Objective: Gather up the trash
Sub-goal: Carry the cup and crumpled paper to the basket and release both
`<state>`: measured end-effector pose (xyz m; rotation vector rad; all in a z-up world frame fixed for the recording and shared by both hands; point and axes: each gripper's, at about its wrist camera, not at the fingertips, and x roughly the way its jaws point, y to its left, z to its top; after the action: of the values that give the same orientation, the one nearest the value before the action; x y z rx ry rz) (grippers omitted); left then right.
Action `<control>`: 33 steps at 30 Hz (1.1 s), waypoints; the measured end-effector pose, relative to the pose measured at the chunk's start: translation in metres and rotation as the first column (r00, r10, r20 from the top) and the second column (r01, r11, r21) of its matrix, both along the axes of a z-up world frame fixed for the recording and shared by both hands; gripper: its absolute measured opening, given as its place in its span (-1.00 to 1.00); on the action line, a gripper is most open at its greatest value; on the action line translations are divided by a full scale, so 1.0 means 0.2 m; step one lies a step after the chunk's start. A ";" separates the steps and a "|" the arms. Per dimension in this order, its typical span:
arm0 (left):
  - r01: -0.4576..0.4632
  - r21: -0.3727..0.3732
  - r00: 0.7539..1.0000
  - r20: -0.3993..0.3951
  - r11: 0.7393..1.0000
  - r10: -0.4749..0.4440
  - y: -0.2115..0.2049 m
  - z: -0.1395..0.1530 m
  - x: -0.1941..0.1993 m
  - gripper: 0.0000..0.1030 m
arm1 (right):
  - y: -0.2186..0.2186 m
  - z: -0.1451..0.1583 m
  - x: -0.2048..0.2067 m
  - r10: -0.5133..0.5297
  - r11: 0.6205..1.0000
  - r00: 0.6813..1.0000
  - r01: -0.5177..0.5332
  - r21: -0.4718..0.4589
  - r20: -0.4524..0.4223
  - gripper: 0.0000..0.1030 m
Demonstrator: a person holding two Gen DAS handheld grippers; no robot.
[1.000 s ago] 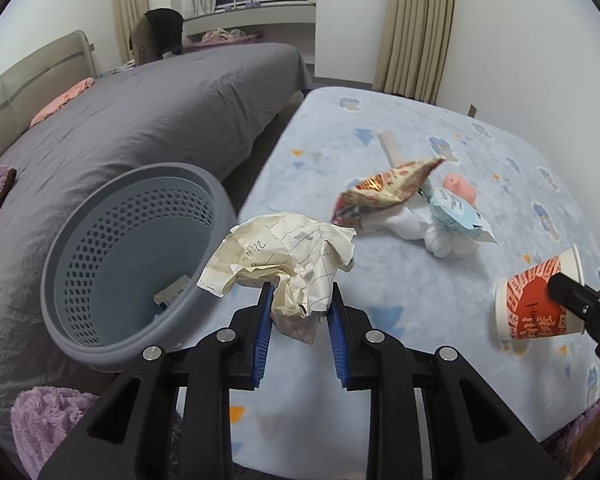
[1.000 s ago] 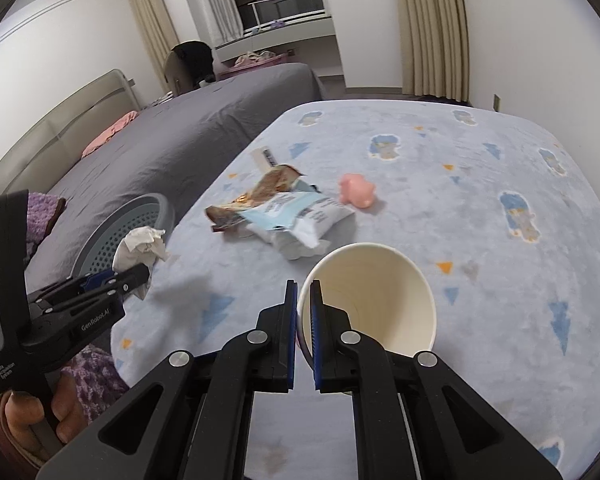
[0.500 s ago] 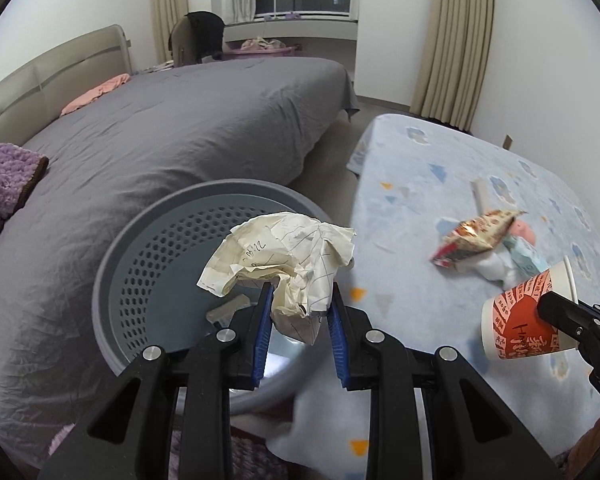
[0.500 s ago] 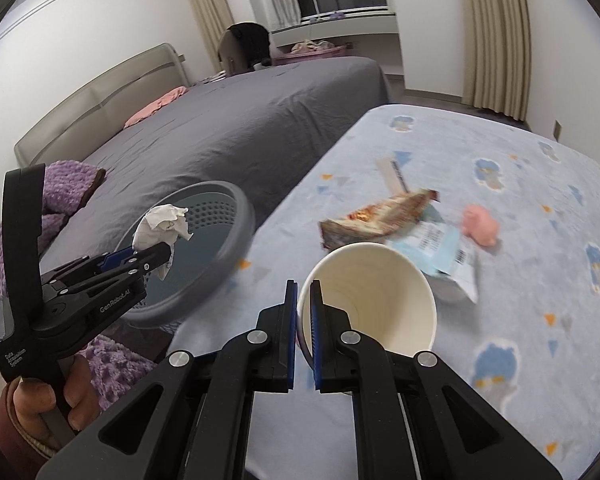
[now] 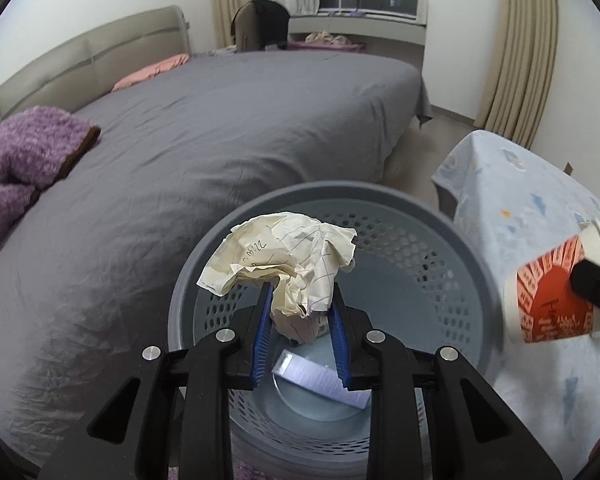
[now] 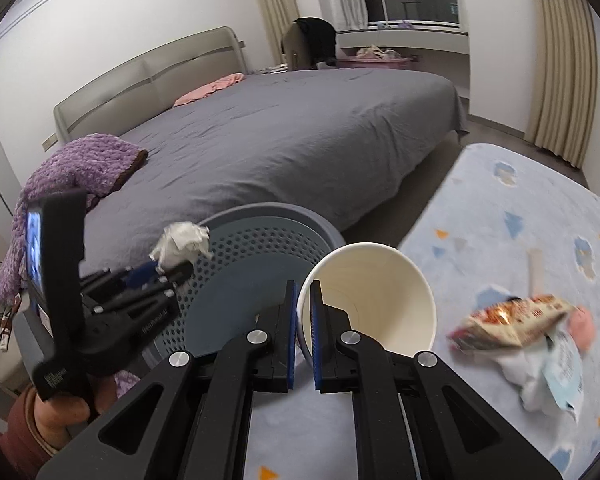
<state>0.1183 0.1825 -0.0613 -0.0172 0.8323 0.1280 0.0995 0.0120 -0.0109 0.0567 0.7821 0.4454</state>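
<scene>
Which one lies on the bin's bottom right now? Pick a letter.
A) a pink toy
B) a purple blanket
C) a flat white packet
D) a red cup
C: in the left wrist view a flat white packet lies on the bottom of the bin, below the crumpled paper held by the left gripper.

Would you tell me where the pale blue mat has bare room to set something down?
The blue mat is bare along its near edge by the grey basket and across its far stretch toward the curtains. It is crowded at the right, where the snack wrappers and a pink lump lie heaped together.
</scene>
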 end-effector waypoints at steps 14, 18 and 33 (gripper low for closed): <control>-0.064 -0.072 0.996 -0.065 0.995 0.059 0.13 -0.09 0.06 -0.43 | 0.23 -0.04 0.19 0.084 0.996 0.996 -0.084 0.022 -0.007 -0.85; -0.081 -0.077 0.994 -0.081 0.994 0.074 0.16 -0.10 0.07 -0.33 | 0.22 -0.06 0.21 0.084 0.996 0.996 -0.084 0.028 -0.022 -0.85; -0.101 -0.061 0.993 -0.071 0.993 0.097 0.18 -0.09 0.06 0.24 | 0.16 -0.11 0.15 0.031 0.999 0.999 -0.031 0.016 -0.040 -0.40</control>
<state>0.1300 0.2177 -0.0800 -0.1157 0.9036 0.1956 0.1300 0.0434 -0.0334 0.0682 0.8206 0.4810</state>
